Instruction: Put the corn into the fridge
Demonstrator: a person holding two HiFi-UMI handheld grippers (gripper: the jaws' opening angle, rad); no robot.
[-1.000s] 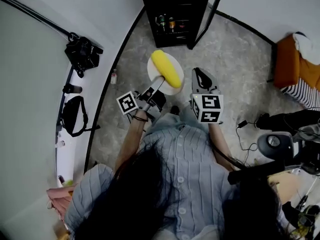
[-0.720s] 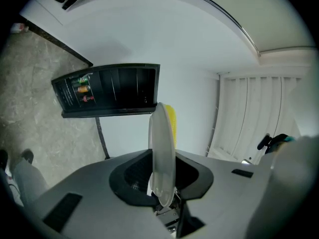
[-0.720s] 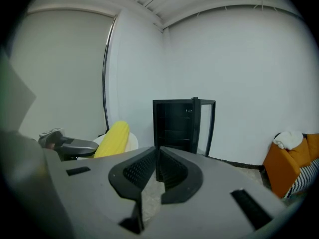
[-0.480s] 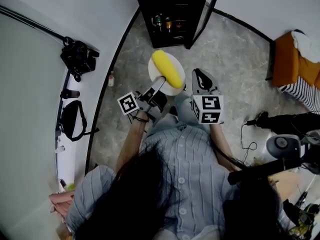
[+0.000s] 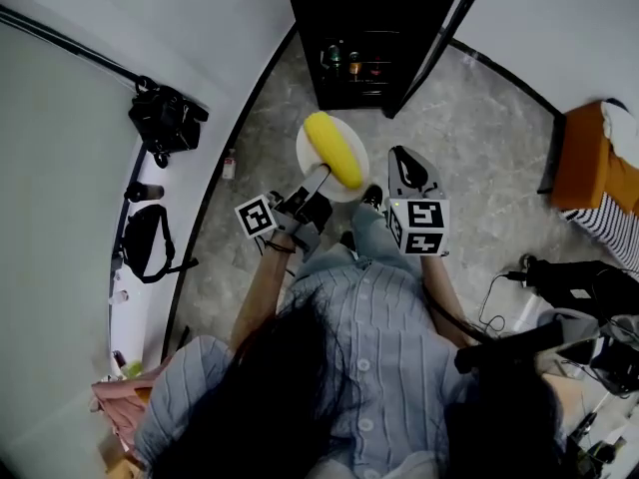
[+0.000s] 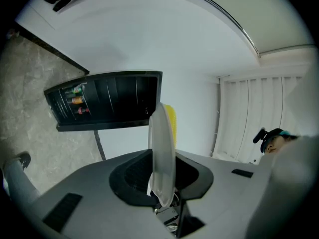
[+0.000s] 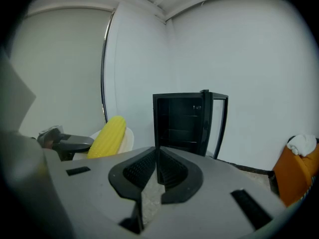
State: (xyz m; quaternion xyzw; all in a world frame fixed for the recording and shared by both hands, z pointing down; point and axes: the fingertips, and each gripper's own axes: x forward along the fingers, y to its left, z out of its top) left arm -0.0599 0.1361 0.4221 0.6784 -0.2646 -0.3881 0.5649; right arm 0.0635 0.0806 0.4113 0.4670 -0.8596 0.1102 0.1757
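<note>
Now our left gripper (image 5: 320, 175) pinches the plate (image 5: 308, 158), right gripper (image 5: 404, 158) clenched empty. If we tilt, the upper-centre corn (image 5: 332, 149) may roll off.

The corn (image 5: 333, 149) is yellow, its plate (image 5: 306, 152) white, the fridge (image 5: 369, 18) black, the floor (image 5: 479, 138) seemingly mottled grey.
</note>
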